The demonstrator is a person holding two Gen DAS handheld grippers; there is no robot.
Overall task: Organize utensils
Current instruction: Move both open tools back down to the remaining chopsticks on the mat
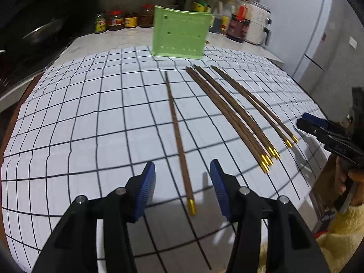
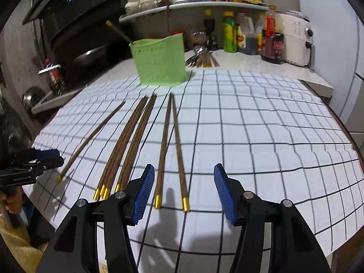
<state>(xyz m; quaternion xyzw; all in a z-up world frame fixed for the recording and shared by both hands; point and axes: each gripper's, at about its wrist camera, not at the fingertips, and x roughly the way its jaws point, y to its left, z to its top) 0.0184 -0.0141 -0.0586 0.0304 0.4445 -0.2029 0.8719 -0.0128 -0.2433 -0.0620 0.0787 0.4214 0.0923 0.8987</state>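
Observation:
Several brown chopsticks with gold ends lie on a white checked mat. A single chopstick (image 1: 178,136) lies between the open jaws of my left gripper (image 1: 182,184), its gold end near the pads. A bundle of chopsticks (image 1: 232,113) and a pair (image 1: 257,104) lie to its right. In the right wrist view my right gripper (image 2: 184,186) is open over the pair (image 2: 170,150), with the bundle (image 2: 127,145) and the single chopstick (image 2: 91,136) to the left. A green holder (image 1: 180,34) stands at the mat's far edge; it (image 2: 160,60) holds one chopstick (image 2: 118,30).
Jars and sauce bottles (image 1: 118,20) line the counter behind the holder. A white appliance (image 2: 295,38) stands at the back right. Spoons and more chopsticks (image 2: 202,58) lie behind the holder. A stove and pan (image 2: 91,54) are at the left. The mat's front edge is near both grippers.

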